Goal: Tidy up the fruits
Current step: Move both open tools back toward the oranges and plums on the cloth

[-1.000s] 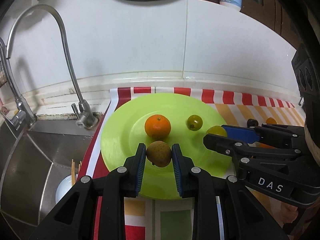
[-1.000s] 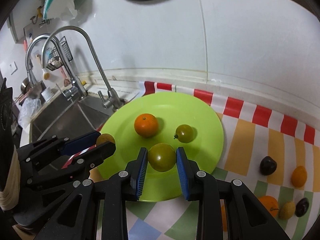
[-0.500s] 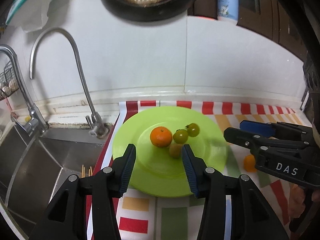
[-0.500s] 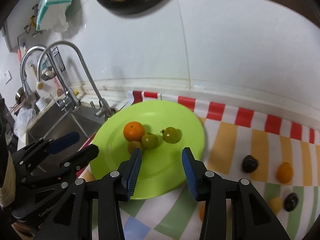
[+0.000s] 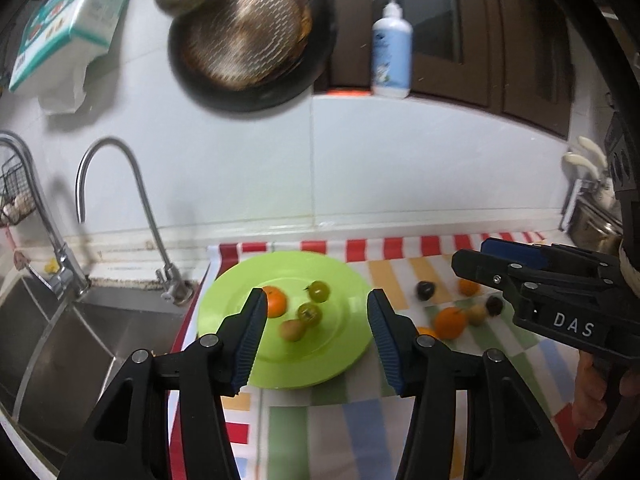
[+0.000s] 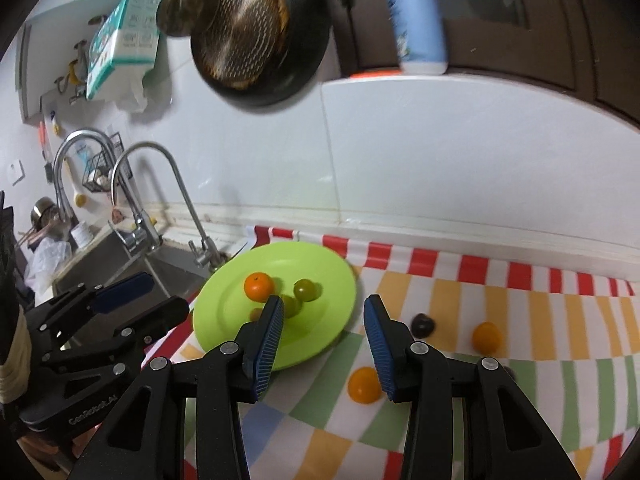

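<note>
A lime-green plate (image 5: 224, 312) (image 6: 224, 320) lies on the striped cloth beside the sink. It holds an orange (image 5: 276, 306) (image 6: 259, 286), two green tomatoes (image 5: 319, 291) (image 6: 306, 290) and a brown fruit (image 5: 292, 330). My left gripper (image 5: 316, 298) (image 6: 164, 294) hovers above and short of the plate, its jaws opening with nothing between them. My right gripper (image 6: 323, 302) (image 5: 472, 254) is open and empty over the plate's right rim. Loose on the cloth are a dark plum (image 6: 423, 325) (image 5: 425, 289) and oranges (image 6: 363, 385) (image 5: 451, 322).
A steel sink (image 5: 80, 340) with curved faucets (image 5: 132, 184) lies left of the plate. On the white wall hang a dark pan (image 5: 244, 36) and a tissue pack (image 5: 64, 20). A soap bottle (image 5: 392, 48) stands on the ledge above. More small fruits (image 6: 486, 337) dot the cloth at right.
Both grippers opened and let go: the brown fruit and a green tomato now rest on the plate. Both hands drew back and rose, so the plate looks smaller.
</note>
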Demonstrator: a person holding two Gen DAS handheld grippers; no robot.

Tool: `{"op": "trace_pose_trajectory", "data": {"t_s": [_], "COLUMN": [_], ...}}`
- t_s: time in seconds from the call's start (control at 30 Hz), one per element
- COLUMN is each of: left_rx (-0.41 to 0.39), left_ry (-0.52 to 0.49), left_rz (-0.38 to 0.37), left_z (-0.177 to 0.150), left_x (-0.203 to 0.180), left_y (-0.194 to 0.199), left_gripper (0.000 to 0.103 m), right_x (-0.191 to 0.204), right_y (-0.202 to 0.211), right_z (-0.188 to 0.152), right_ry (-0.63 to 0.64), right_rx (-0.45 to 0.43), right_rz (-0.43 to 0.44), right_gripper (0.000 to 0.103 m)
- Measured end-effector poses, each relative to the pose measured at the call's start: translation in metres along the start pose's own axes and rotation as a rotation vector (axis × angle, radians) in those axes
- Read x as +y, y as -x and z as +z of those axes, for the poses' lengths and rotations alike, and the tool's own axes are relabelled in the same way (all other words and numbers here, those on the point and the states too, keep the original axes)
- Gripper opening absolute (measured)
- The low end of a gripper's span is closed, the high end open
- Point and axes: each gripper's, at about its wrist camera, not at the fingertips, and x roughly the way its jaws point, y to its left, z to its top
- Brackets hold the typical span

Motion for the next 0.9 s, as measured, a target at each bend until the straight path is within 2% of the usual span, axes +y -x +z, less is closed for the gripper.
{"op": "trace_pose_trajectory", "data": {"t_s": [0.23,0.47,0.7,0.9], "left_rx": [-0.030,-0.028,-0.011,0.026], "left_ry": [-0.023,-0.037,-0.045,-0.077], "left_rz": [-0.047,-0.073,-0.083,-0.104], "left_z": [0.006,0.005,-0.002,-0.012], "left_x": [-0.024,-0.044,-0.061,-0.073], "left_y": [0.013,0.010,-0.003,-0.020], "left_gripper": [0.053,0.053,0.053,0.053], "right_x": [-0.018,-0.036,-0.055,-0.071], "right_y": [0.031,0.052,0.058,0.049], "right_z": [0.000,-0.007,-0.016,-0.029], "right_ry": [-0.019,-0.023,-0.021,-0.026], "right_rx": [-0.043,-0.070,-0.068,-0.037], "right_rz": [-0.036,-0.096,-0.160,-0.178], "right_gripper": [0.043,0.043,0.043,0.043]}}
